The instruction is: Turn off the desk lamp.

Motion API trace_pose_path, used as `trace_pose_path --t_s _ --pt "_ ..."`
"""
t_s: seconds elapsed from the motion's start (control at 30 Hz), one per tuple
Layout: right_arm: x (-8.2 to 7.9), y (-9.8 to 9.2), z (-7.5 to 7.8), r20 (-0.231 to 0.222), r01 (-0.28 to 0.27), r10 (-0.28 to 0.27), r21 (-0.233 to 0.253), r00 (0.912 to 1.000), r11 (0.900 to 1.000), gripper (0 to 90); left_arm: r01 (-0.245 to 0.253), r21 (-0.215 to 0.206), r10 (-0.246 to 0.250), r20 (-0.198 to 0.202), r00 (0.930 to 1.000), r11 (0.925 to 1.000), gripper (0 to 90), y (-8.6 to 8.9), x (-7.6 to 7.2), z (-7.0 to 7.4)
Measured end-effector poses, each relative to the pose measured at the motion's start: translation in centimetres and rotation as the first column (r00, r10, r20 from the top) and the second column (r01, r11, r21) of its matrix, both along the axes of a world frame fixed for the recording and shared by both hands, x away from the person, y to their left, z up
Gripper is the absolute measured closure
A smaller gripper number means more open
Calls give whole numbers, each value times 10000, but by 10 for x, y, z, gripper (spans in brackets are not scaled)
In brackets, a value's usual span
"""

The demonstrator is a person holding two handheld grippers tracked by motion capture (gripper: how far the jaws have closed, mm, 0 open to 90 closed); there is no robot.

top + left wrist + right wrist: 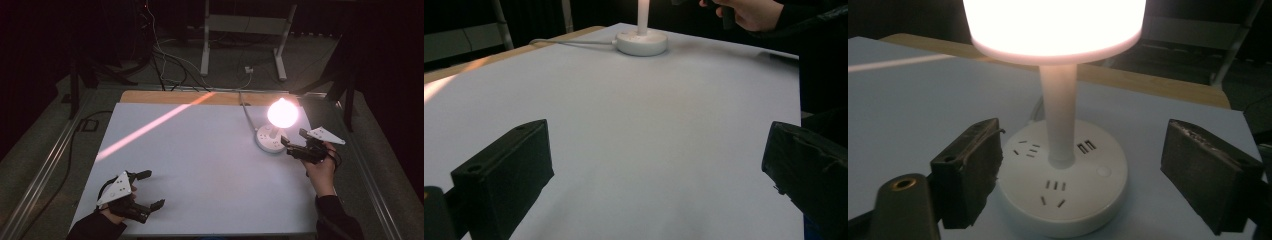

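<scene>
A lit lamp point(278, 122) stands near the far right corner of the white tabletop point(200, 165), glowing brightly on a thin white stem above a round white base. The base carries socket slots, two small ports and a round button on its top face. A cord point(246, 114) runs from the base toward the far edge.

The right gripper point(294, 141) sits just beside the base on its right, held by the right hand point(320, 167). Its jaws are spread wide, one on each side of the base, touching nothing.

The left gripper point(150, 189) rests at the near left corner, well apart from the lamp, jaws also wide and empty.
</scene>
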State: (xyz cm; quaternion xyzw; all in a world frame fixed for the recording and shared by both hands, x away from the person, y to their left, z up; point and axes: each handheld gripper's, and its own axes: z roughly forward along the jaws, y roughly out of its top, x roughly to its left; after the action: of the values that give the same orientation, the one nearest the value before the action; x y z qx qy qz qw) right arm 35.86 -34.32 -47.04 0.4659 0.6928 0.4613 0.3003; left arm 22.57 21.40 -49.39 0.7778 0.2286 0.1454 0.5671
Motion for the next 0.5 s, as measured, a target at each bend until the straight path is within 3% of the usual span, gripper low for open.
trace_pose_path --t_s 0.07,0.13,0.3,0.5 --pt "3 -1 -2 -144 290 -291 -50 9995 9996 285 -1 -4 1 -5 10000 10000 6 0 0 0" --pt "4 -1 -3 -108 321 -322 -59 9994 9995 308 -9 -1 9 2 10000 10000 6 0 0 0" --pt "10 0 -7 -298 747 -750 -119 9967 9971 523 2 13 -2 -4 10000 10000 6 0 0 0" --pt "18 0 -13 -459 907 -914 -180 9948 9957 593 -22 -16 22 -1 10000 10000 6 0 0 0"
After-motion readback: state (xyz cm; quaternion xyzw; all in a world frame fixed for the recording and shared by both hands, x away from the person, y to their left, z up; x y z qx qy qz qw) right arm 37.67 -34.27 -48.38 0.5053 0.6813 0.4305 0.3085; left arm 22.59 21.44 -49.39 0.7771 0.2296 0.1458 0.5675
